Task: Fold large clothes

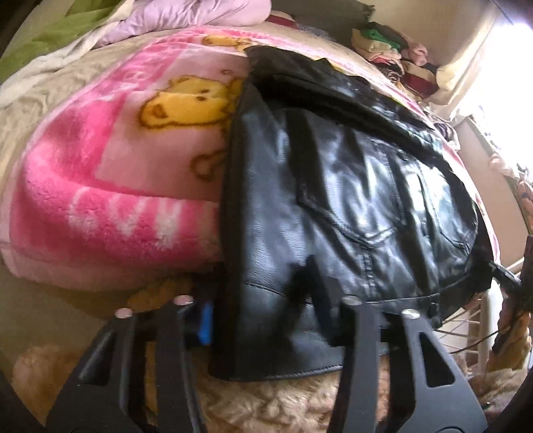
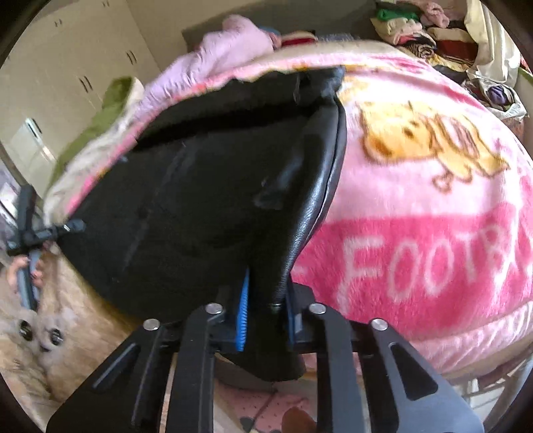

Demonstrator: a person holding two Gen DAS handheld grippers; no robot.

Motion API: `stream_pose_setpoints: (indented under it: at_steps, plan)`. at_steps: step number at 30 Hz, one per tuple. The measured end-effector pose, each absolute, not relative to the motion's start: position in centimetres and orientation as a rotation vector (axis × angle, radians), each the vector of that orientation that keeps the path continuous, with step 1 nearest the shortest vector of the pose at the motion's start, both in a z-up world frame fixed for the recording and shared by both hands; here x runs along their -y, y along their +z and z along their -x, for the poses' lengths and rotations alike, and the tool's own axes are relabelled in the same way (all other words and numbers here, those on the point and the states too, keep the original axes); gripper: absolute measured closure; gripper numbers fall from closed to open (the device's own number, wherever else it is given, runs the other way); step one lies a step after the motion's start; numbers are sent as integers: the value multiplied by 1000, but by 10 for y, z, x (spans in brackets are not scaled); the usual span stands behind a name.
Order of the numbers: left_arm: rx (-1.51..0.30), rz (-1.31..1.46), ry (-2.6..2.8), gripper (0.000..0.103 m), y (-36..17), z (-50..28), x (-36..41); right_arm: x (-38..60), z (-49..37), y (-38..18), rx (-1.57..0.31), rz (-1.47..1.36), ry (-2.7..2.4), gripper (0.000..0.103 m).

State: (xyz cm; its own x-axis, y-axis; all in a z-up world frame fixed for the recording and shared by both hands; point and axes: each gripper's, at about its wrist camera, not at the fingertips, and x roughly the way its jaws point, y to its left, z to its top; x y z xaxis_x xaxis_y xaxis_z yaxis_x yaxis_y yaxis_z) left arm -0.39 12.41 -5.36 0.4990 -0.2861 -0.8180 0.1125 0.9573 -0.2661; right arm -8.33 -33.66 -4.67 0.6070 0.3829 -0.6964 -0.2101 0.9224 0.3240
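A black leather jacket (image 1: 349, 206) lies on a pink cartoon blanket (image 1: 110, 186) on a bed. My left gripper (image 1: 263, 319) is at its near hem; the leather covers the space between the fingers, with a blue pad (image 1: 206, 321) showing at the left. My right gripper (image 2: 265, 316) is shut on the jacket's (image 2: 186, 213) other near edge, a leather fold pinched between its blue pads (image 2: 242, 313). The right gripper also shows at the right rim of the left wrist view (image 1: 513, 283), and the left gripper at the left of the right wrist view (image 2: 40, 233).
The pink blanket (image 2: 426, 233) covers the bed. A lilac quilt (image 1: 186, 16) and green cloth (image 1: 50, 30) lie at the far side. Stacked folded clothes (image 1: 393, 50) sit at the back right. A beige shaggy rug (image 1: 273, 406) and white cupboards (image 2: 66, 66) lie beyond.
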Motion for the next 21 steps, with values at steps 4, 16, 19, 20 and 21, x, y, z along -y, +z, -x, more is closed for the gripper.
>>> stream_pose_setpoints:
  at_steps: [4,16,19,20,21]
  plan:
    - [-983,213,-289,96,-34,5,-123,347,86,-24,-784,-285,382,91]
    - [-816,279,-324,98,29,-28,-119,380,64,17,-619,-543,432,93]
    - [-766,301,-322,98,48,-39,-121,393,51,31,-580,-622,439,93]
    - [-747,314,-325,98,56,-45,-121,396,46,34,-570,-641,439,93]
    - [-735,318,-323,97,62,-49,-120,397,41,38,-562,-654,440,93]
